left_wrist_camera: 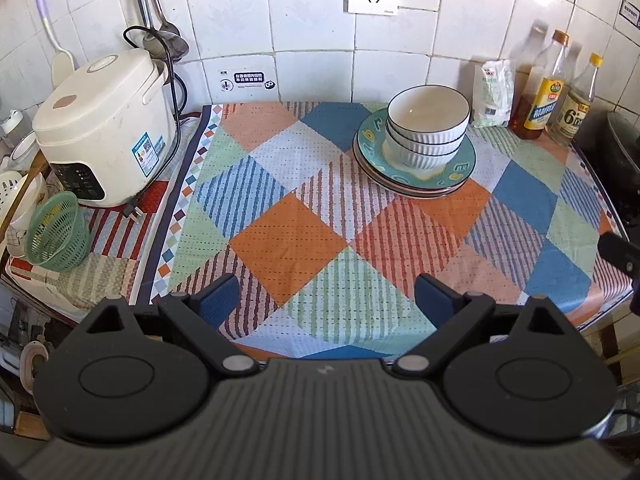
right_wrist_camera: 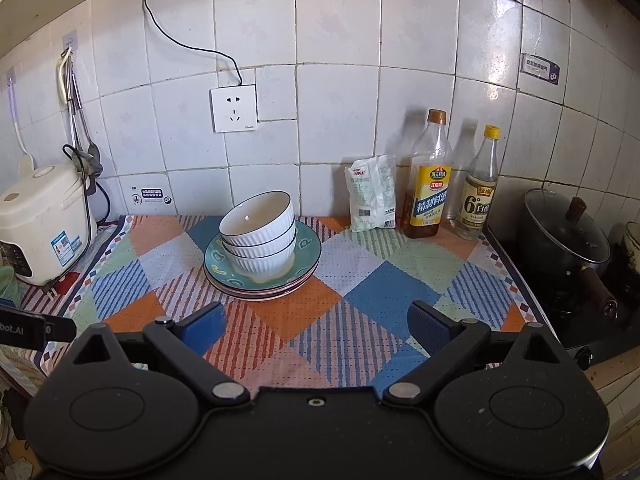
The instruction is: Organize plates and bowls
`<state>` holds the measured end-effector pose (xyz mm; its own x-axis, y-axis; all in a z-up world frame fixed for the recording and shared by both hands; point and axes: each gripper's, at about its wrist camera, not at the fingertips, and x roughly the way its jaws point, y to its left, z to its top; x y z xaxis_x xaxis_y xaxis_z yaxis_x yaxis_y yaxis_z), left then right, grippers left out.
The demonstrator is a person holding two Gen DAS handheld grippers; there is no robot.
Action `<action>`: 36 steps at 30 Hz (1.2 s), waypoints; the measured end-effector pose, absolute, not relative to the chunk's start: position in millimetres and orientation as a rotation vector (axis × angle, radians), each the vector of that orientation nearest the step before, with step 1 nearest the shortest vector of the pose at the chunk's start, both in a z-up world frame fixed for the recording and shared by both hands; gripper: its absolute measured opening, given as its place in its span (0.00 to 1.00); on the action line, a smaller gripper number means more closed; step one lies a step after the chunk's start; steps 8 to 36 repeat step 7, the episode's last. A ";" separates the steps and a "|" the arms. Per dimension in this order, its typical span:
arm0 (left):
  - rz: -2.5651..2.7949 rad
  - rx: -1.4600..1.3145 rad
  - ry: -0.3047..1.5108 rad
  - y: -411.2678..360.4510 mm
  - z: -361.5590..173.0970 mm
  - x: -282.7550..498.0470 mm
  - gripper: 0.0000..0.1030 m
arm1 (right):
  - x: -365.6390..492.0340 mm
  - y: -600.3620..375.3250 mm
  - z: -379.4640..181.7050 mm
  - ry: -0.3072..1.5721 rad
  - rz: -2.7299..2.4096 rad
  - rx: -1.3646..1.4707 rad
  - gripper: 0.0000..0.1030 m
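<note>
Nearest in the left wrist view, the left tongs (left_wrist_camera: 326, 298) hang with their blue-padded fingers spread wide and nothing between them, above the bench (left_wrist_camera: 288, 240) with its patchwork cloth of orange, blue and green squares. The right tongs (right_wrist_camera: 316, 326) are the same in their own view: jaws apart, empty, poised over bare cloth. Each tool's black tip shows at the edge of the other's view, so the two sit side by side at the near edge.

Farther in, at about one o'clock from the left tongs and eleven o'clock from the right, stands the task's one pile. Three white ribbed ceramic bowls with dark rims (left_wrist_camera: 426, 128) are nested together, and they rest in the middle of the stacked round plates (left_wrist_camera: 460, 168). The top plate is teal with a yellow pattern; below it at least two pinkish rims show, so three plates is my best count, though the exact number is hard to tell.

Judged from this, the sorting looks essentially done: no loose plate or bowl lies elsewhere on the cloth, and nothing obvious is left.

Farthest back, against the white tiled wall (right_wrist_camera: 340, 100), are one white rice cooker (left_wrist_camera: 104, 128) at ten o'clock, one pale packet (right_wrist_camera: 372, 194), and two clear glass bottles (right_wrist_camera: 428, 176).
</note>
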<state>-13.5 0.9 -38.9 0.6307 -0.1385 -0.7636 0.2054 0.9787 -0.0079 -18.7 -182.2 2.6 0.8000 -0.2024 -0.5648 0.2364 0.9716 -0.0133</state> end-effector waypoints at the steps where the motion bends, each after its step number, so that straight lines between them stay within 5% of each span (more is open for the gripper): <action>1: -0.196 0.082 0.864 0.9 -38.8 -13.2 0.92 | -19.1 -182.4 2.3 0.598 -0.235 0.060 0.96; 36: -0.196 0.090 0.859 -0.6 -39.1 -12.7 0.92 | -19.4 -184.5 1.9 0.606 -0.232 0.070 0.96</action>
